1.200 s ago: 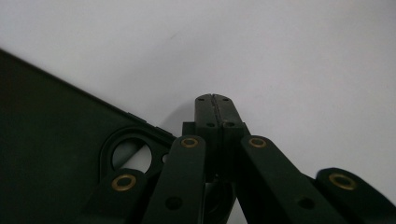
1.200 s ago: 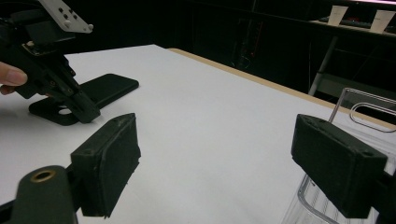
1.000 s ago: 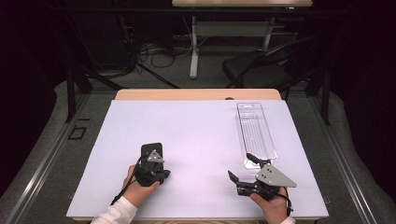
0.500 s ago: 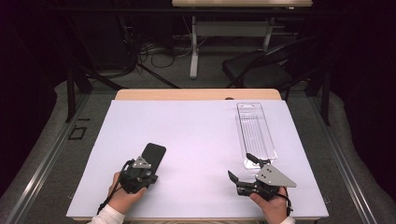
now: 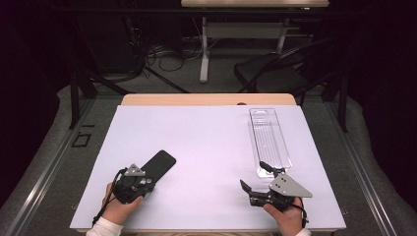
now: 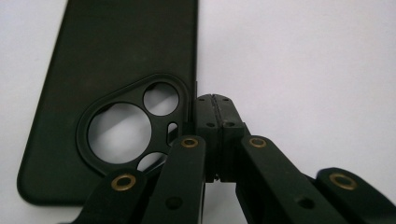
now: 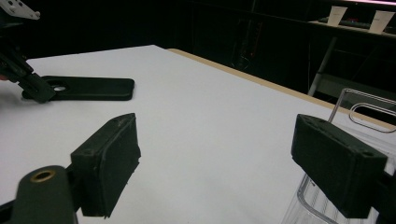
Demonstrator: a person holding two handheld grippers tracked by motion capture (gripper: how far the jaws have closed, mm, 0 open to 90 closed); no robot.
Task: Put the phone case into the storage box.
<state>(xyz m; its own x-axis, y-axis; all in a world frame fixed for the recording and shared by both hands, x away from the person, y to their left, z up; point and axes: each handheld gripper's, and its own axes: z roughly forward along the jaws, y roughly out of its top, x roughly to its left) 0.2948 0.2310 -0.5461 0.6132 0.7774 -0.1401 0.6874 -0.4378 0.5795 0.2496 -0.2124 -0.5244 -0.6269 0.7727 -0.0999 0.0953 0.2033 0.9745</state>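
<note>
A black phone case (image 5: 160, 164) lies flat on the white table, back side up, with its camera cutout (image 6: 126, 130) toward me. My left gripper (image 5: 147, 178) sits at the case's near end. Its jaws are shut together with nothing between them, and the tips (image 6: 212, 100) rest beside the case's long edge (image 6: 194, 70), next to the cutout. My right gripper (image 5: 253, 176) stays low at the front right, open, with bare table between its pads (image 7: 109, 163). From the right gripper view the case (image 7: 88, 87) and the left gripper (image 7: 32, 86) show far off to the left.
A clear plastic packaging tray (image 5: 269, 140) lies lengthwise just beyond the right gripper, its near end (image 7: 359, 108) close to the right jaw. The white table cover (image 5: 206, 137) ends at a wooden back edge (image 5: 206, 100). A chair (image 5: 275, 73) and a desk frame stand behind the table.
My left hand has drawn back toward the front left, uncovering more of the case, which now lies diagonally. The right gripper has not moved.
</note>
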